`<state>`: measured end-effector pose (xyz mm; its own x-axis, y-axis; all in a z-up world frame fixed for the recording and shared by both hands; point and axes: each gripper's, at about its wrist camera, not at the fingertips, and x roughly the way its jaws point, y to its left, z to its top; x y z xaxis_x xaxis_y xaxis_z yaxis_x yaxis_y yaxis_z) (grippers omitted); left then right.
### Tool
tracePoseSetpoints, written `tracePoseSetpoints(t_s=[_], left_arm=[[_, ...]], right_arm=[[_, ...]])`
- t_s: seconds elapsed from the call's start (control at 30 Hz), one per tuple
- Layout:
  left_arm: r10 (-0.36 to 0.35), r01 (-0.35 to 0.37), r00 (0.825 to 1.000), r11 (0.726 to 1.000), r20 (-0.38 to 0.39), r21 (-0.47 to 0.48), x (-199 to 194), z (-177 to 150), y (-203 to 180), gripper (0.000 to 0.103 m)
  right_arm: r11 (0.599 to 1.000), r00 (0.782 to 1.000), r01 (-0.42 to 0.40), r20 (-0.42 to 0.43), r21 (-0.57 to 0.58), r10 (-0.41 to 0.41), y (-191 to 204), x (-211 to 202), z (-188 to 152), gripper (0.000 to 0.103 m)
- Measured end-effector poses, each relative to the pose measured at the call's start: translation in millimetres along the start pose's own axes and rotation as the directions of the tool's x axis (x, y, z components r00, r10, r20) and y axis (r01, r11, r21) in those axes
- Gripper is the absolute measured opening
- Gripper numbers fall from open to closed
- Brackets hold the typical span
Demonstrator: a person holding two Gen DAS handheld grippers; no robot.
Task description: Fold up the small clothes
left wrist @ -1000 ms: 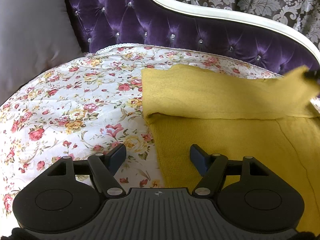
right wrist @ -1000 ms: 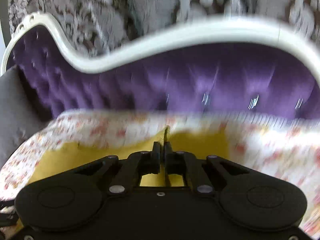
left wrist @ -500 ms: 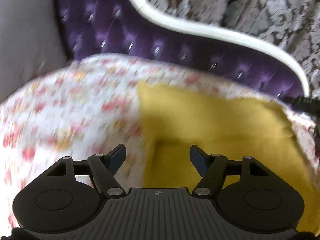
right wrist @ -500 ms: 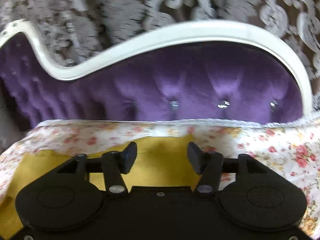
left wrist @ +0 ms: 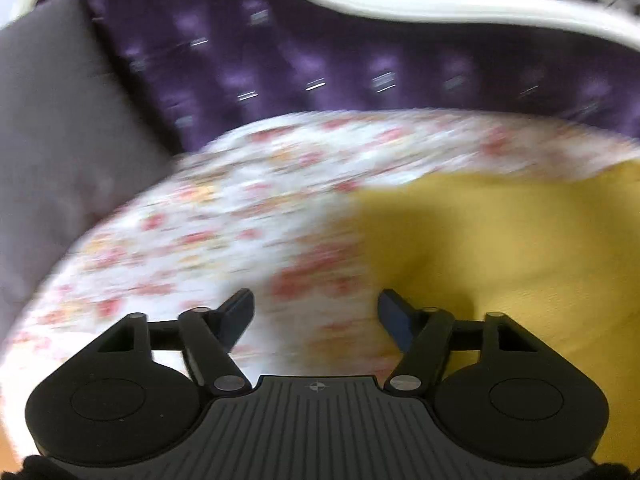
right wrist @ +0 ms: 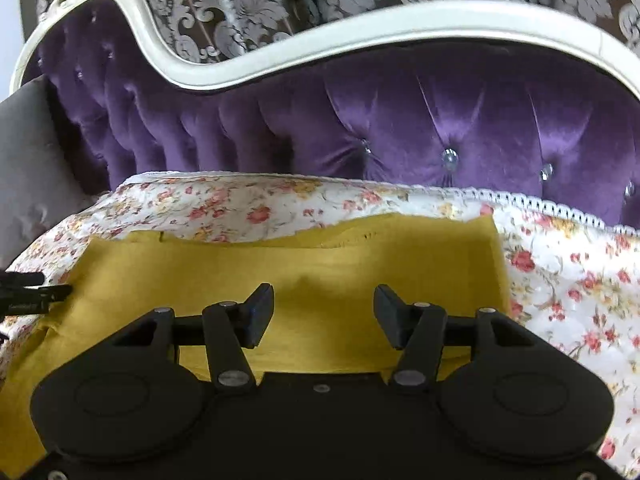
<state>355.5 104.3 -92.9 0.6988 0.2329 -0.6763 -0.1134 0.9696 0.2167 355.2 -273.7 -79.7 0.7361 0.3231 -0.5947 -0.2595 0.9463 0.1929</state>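
**Clerk:** Two grippers on the list, both empty. Left gripper [left wrist: 316, 316]: fingers apart, nothing between them, over the white quilted bedspread with the red and yellow flower print [left wrist: 208, 232]. Right gripper [right wrist: 324, 316]: fingers likewise apart, nothing clamped, poised above the cloth.

**Checker:** And the item itself?

**Clerk:** One mustard-yellow knitted garment [right wrist: 304, 256], lying flat on the flowered bedspread, in front of the purple button-tufted velvet headboard with the white curved frame [right wrist: 440, 120]. Grey cushion [left wrist: 52, 140] off to the left. A second layer appears to lie across the far part of the garment, so I judge one fold made; the left view is too blurred to confirm.

**Checker:** Which way does it lie from each gripper?

**Clerk:** From the right gripper: directly below and ahead, long axis running left to right, parallel to the headboard. From the left gripper: off to its right, the garment's left edge ahead of the right-hand finger [left wrist: 394, 314]. In the right view, the left gripper's tip shows just beside that same left edge.

**Checker:** Nearer hand?

**Clerk:** Right for the middle and right end; left for the left end. A crosswise fold would likely start from one short end.
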Motion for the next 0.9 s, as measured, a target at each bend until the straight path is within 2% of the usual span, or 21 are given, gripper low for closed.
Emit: tracePoseSetpoints(t_s=[0.03,0.07,0.1,0.17,0.2,0.27,0.37,0.43,0.6,0.73,0.9], left_arm=[[-0.004,0.004,1.0,1.0,-0.011,-0.025,4.4,-3.9,9.3,0.065],[-0.053,0.051,0.998,0.994,-0.019,-0.098,5.4,-7.2,23.4,0.065],[-0.069,0.064,0.997,0.988,-0.032,-0.143,4.2,-7.8,32.5,0.065],[-0.053,0.049,0.998,0.987,-0.023,-0.154,-3.7,-7.2,39.3,0.063],[-0.063,0.06,0.998,0.986,-0.014,-0.157,-9.3,-6.6,41.8,0.063],[-0.134,0.133,0.991,0.975,0.003,-0.178,-26.4,-5.1,46.4,0.064],[-0.224,0.232,0.972,0.96,0.064,-0.159,-65.0,-4.7,48.7,0.066],[-0.276,0.287,0.955,0.95,0.105,-0.118,-97.0,-9.2,45.9,0.07],[-0.386,0.397,0.909,0.916,0.155,-0.049,-166.2,-35.1,36.1,0.073],[-0.421,0.426,0.894,0.905,0.155,0.0,-206.1,-68.0,28.5,0.074],[-0.457,0.458,0.885,0.889,0.093,0.008,-231.1,-119.4,17.3,0.074]], right_arm=[[1.0,1.0,0.009,0.005,0.001,-0.009,-0.9,0.1,1.7,0.061],[1.0,1.0,0.022,0.006,0.003,-0.022,-3.7,0.7,2.4,0.061],[0.999,0.999,0.039,0.0,0.005,-0.039,-7.4,3.8,2.3,0.061],[0.997,0.995,0.07,-0.066,0.03,-0.068,-18.9,18.1,-1.7,0.061],[0.997,0.994,0.058,-0.097,0.05,-0.053,-25.8,24.5,-4.1,0.061],[0.996,0.997,0.032,-0.069,0.085,-0.026,-31.3,13.8,-1.8,0.06],[0.989,1.0,-0.016,-0.001,0.147,0.016,-32.2,-28.6,5.4,0.061],[0.99,0.999,-0.023,0.034,0.137,0.019,-29.8,-65.0,5.2,0.061],[0.991,0.998,-0.024,0.066,0.133,0.015,-22.4,-150.6,-17.3,0.064],[0.985,0.998,-0.002,0.06,0.17,-0.008,-19.9,-206.4,-54.0,0.065],[0.979,0.998,0.06,-0.003,0.194,-0.06,-16.4,-245.3,-109.6,0.065]])
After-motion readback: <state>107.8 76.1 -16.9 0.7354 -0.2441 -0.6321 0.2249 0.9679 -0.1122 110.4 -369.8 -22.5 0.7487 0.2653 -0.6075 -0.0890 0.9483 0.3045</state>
